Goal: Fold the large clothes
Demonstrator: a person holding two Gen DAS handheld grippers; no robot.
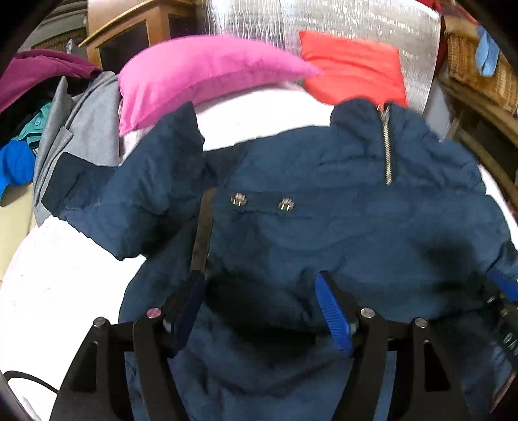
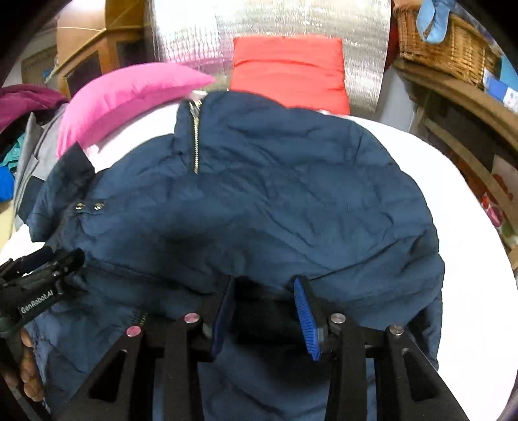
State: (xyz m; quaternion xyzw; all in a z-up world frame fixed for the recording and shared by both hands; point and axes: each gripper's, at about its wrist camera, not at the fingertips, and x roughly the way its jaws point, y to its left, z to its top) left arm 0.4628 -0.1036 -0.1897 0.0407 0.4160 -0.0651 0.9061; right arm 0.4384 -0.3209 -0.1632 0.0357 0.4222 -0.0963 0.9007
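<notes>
Closest to my left lens, the left claw [image 1: 260, 307] stands wide, its blue pads spread apart over the navy jacket [image 1: 323, 226] with nothing pinched between them; the cloth lies just beneath the fingers. Far left in that view, a heap of clothes [image 1: 48, 123] in grey, maroon and bright blue sits at the edge of the white bed [image 1: 64, 259]. Moving right, one jacket sleeve [image 1: 145, 181] folds across the chest, next to two metal snaps [image 1: 262, 201]. Further right, the zipper [image 1: 388, 145] runs down from the collar. Beyond the jacket a pink pillow [image 1: 200, 74] and a red pillow [image 1: 353, 68] rest against a silvery quilted panel [image 1: 356, 19].

Through my right lens, the left claw's body [image 2: 42, 281] shows at the left edge, touching the jacket's left side. At centre, the right claw [image 2: 265, 314] is likewise spread wide, pads apart above the jacket's lower part, gripping nothing. The jacket [image 2: 275, 194] lies spread on the bed [image 2: 469, 259], collar toward the pillows. A wicker basket [image 2: 446, 48] sits on a wooden shelf [image 2: 453, 97] at upper right.
</notes>
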